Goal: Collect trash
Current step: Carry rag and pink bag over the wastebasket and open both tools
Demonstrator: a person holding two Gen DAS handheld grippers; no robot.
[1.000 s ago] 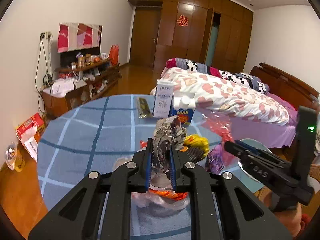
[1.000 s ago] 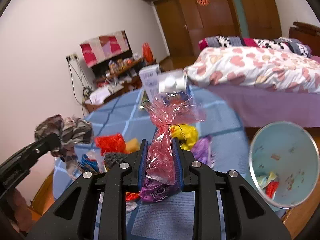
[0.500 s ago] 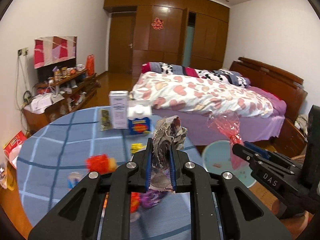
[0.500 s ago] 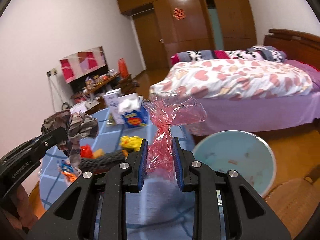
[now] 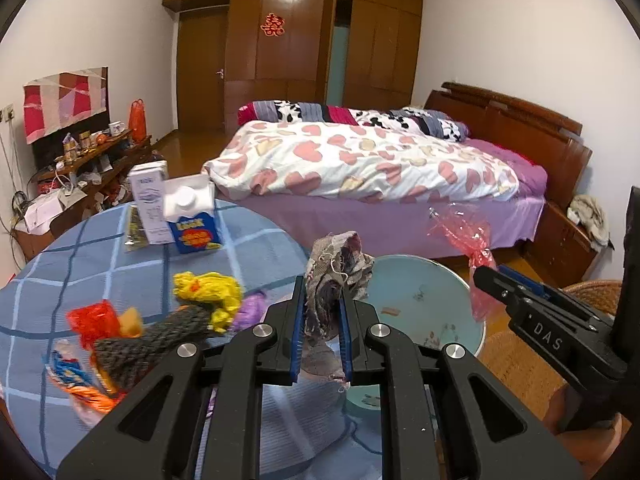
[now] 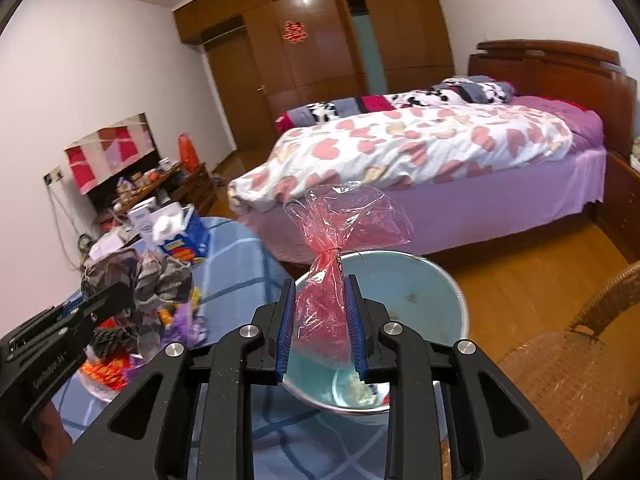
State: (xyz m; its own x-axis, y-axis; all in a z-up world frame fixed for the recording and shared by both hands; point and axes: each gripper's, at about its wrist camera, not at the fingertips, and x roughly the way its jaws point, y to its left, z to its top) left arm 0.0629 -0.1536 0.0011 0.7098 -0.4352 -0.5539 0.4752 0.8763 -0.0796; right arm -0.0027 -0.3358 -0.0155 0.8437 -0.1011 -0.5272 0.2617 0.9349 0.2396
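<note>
The left tongs (image 5: 320,336) are pinching a grey rag (image 5: 336,276) upright at lower centre; the right tongs (image 6: 320,320) are pinching a pink wrapper (image 6: 340,248), its long axis vertical. The bin (image 6: 420,276) is sitting just beyond and below both, its mouth open; the right tongs are looking nearer to it. More scraps (image 5: 204,296) are lying on the counter (image 5: 80,264) at lower left.

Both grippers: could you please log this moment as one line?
left gripper: shut on rag | right gripper: shut on pink bag | bin: below
</note>
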